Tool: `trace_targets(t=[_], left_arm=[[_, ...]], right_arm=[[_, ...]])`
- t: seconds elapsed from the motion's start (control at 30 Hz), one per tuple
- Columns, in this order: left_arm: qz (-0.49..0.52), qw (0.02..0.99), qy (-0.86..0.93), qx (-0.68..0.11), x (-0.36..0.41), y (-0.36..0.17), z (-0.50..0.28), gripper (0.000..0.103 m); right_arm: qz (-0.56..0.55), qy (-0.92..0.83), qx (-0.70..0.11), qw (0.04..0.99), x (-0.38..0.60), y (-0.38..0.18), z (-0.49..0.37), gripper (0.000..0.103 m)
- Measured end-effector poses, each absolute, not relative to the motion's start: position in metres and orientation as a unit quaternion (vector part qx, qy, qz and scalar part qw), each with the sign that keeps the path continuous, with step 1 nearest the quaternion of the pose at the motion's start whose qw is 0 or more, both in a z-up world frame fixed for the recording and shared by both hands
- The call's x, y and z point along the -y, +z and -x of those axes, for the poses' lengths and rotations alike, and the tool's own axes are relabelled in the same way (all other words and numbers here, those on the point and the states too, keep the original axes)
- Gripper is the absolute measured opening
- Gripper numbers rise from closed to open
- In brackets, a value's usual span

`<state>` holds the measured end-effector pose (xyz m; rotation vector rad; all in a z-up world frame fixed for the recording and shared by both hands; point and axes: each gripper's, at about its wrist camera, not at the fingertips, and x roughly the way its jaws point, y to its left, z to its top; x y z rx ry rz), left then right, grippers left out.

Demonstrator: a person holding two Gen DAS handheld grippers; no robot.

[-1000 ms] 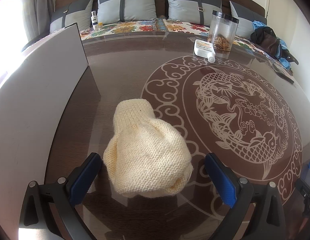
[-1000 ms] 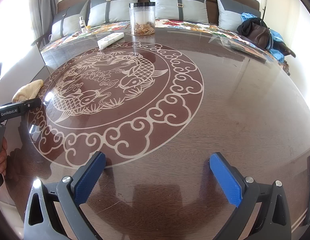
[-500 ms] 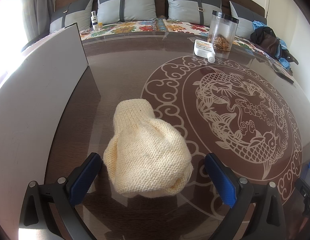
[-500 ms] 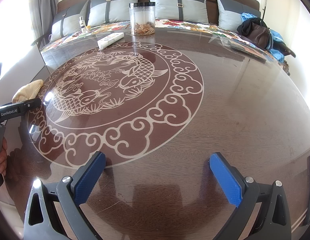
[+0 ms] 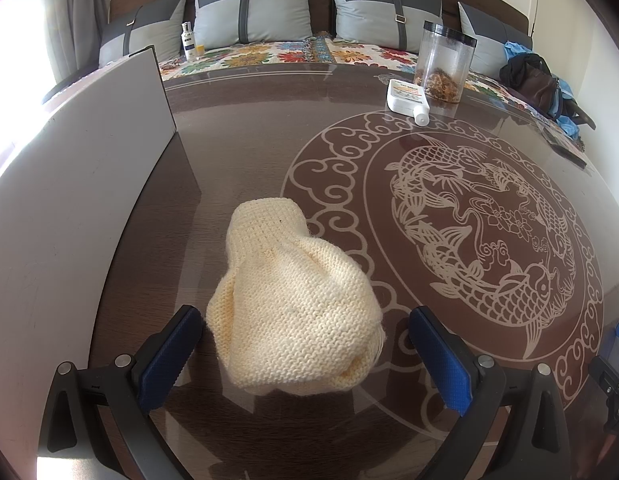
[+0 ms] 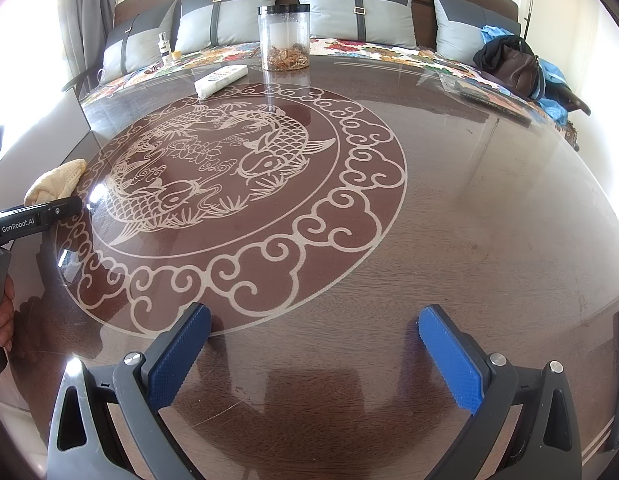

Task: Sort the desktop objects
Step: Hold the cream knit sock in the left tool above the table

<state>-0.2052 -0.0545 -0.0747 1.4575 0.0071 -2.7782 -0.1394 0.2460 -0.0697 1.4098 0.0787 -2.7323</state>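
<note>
The cream-yellow knitted wool hat (image 5: 293,308) lies slumped on the dark glass-topped worktop with the pale carp-and-cloud motif (image 5: 489,240), near its left side, just beside a tall grey panel (image 5: 69,200). It sits between the spread blue-padded fingers of the left gripper (image 5: 305,344); neither pad appears to touch it.

Handling, as judged from the knit: light, soft and fully compliant, not fragile. It will collapse under closure and drape when lifted. The loose stitches give good friction against the ribbed pads. Take hold at the bulky rounded body nearest the gripper, where several layers bunch together; the narrower ribbed end, pointing away, offers less material. Close fully, since the fabric compresses. Expect the glass to let the hat slide if pushed rather than pinched.

The right gripper (image 6: 313,344) is also spread wide, holding nothing, over bare worktop.

Legible writing: "GenRobot.AI" on the black body of the left gripper as seen in the right wrist view. The white flat bottle (image 5: 407,98) lying beside the clear plastic jar with a black lid (image 5: 445,66) carries a label too small to read.
</note>
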Motion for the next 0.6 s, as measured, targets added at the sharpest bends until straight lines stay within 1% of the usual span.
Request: trace_targets(t=[0.43,0.5,0.6], left_arm=[[-0.464,0.003,-0.886,-0.002,0.055,-0.075,0.205,0.103],[-0.464,0.003,-0.886,-0.002,0.055,-0.074,0.205,0.103],[-0.464,0.003,-0.886,-0.002,0.054,-0.075,0.205,0.103]], right_arm=[[-0.468,-0.882,-0.025,0.034,-0.245,-0.069,0.145,0.103],[-0.475,-0.878,0.003,0.058,-0.242,-0.064,0.167,0.103],[-0.473,-0.876,0.039,0.082,-0.222,-0.049,0.232,0.103]])
